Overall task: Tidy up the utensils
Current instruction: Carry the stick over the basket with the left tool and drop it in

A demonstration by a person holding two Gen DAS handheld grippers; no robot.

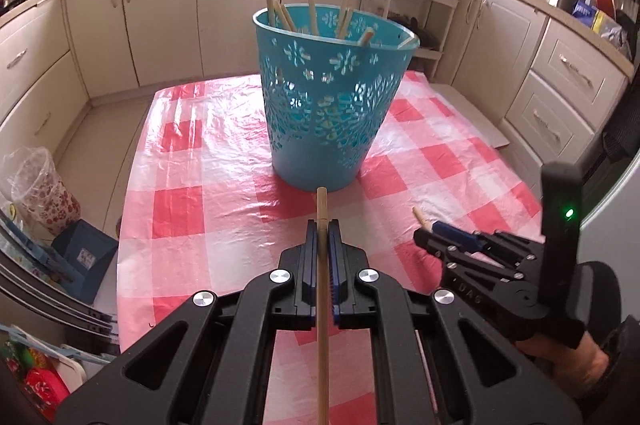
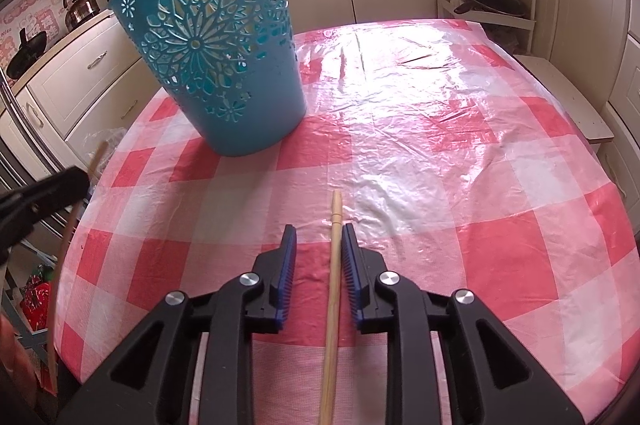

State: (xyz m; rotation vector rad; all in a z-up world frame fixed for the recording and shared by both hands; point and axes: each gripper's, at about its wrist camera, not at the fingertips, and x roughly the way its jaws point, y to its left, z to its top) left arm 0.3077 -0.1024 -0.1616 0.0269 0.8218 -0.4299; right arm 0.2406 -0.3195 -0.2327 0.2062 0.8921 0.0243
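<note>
The left gripper [image 1: 322, 225] has its fingers [image 1: 310, 257] pinching one wooden chopstick [image 1: 322, 289], whose long axis runs straight ahead along the fingers with its blunt tip aimed at the foot of the blue perforated basket [image 1: 328, 105] standing on the red-and-white checked counter [image 1: 192, 185]. The right gripper [image 2: 318, 229] has its fingers [image 2: 286, 257] spread, and a second chopstick [image 2: 333, 289] lies between them, close against the right pad and clear of the left one, pointing forward over the counter. Seven or so more chopsticks [image 1: 280, 13] lean upright inside the basket, their ends above the rim.
</note>
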